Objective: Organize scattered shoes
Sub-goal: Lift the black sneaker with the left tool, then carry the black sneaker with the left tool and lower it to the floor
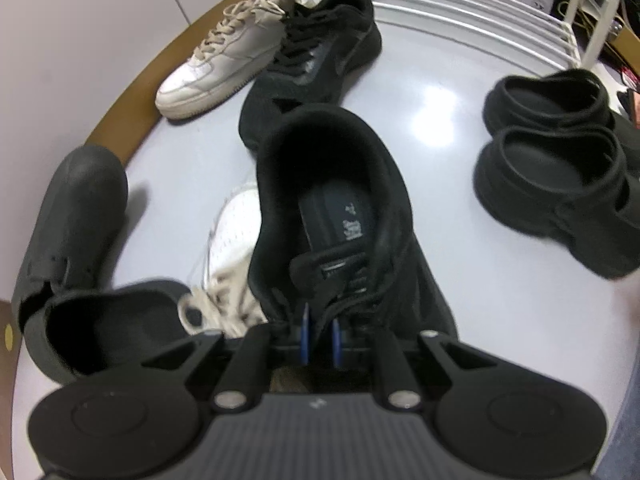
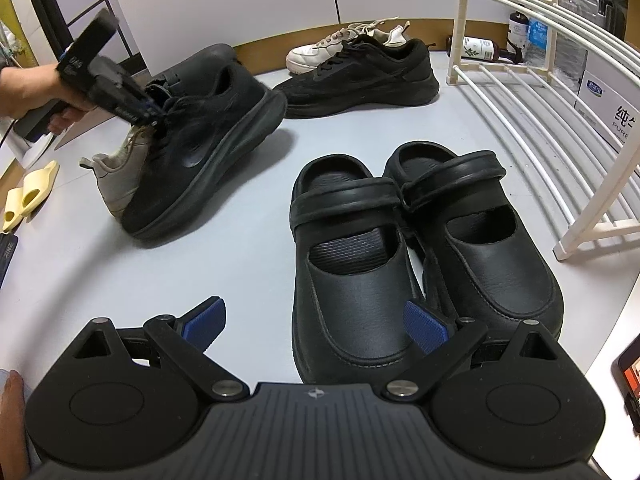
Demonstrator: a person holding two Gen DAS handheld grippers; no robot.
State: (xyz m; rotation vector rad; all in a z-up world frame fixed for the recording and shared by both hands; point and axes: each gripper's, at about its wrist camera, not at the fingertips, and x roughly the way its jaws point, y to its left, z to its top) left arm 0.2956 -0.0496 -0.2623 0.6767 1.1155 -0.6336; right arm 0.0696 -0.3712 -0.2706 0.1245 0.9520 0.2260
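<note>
Status: sorting partly done.

1. Left gripper (image 1: 320, 340): blue pads pressed nearly together, pinching the laces/tongue area of a black sneaker (image 2: 200, 136). In the right wrist view the sneaker hangs tilted, heel end up toward the far side, toe resting on or just above the tabletop (image 2: 248, 288); contact can't be told for sure. A person's hand (image 2: 36, 92) holds the tool at far left.

2. Right gripper (image 2: 316, 328): pads spread wide, nothing between them. It hovers near the toe of the left clog of the black clog pair (image 2: 424, 248).

3. Done so far, judging by layout:
- Clog pair sits side by side, touching, toes toward the near edge, just left of the white rack (image 2: 540, 128).
- Second black sneaker (image 2: 360, 76) lies at the far side, next to a white sneaker (image 2: 320, 50).

4. Left to do (est.):
- Carried sneaker needs to go beside its far mate.
- Other white sneaker (image 1: 236, 240) lies under/behind the carried one, apart from its mate.
- Dark grey shoe pair (image 1: 76, 216) at the left in the left wrist view looks unaligned.
- Yellow slippers (image 2: 28, 196) at left edge, unsorted.
- Rack shelves are empty; can't tell whether shoes are meant to go there.
</note>
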